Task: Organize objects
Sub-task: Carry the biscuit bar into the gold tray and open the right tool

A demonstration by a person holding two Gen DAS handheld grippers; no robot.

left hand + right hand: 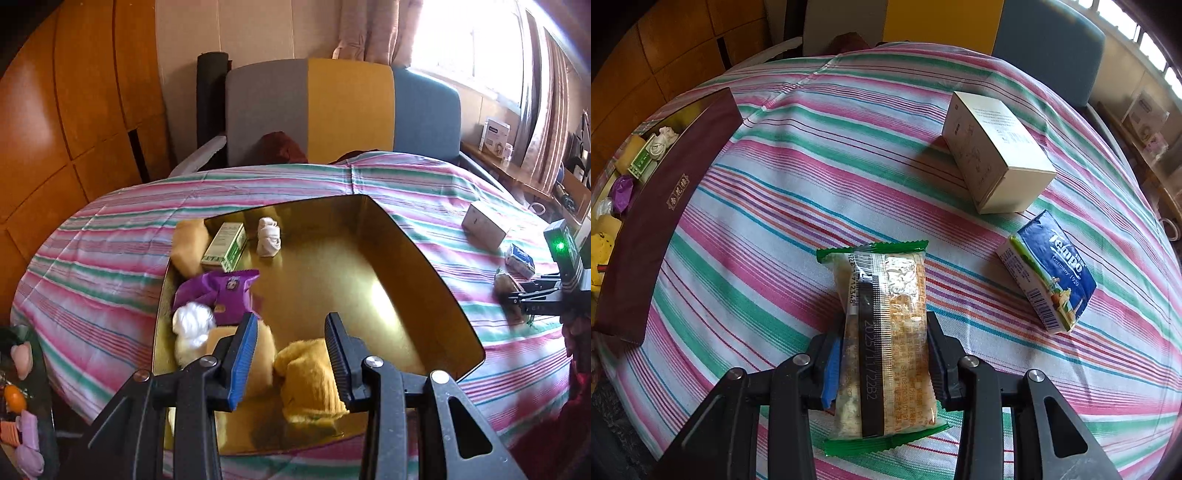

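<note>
My left gripper (291,321) hangs open over the gold-lined box (406,258), nothing pressed between its pads. Below its fingers a yellow cloth (306,376) lies on the box floor. Along the box's left side sit a purple packet (225,291), a white fluffy piece (192,328), a green-and-white carton (225,245) and a white rolled cloth (269,236). My right gripper (882,332) is shut on a green-edged snack packet (886,288), low over the striped tablecloth (775,221). The box's maroon outer wall (665,206) stands to its left.
A cream carton (993,155) and a blue Tempo tissue pack (1049,280) lie on the cloth right of the snack packet. A grey, yellow and blue chair (343,110) stands behind the table. A cluttered shelf (517,162) runs along the right wall.
</note>
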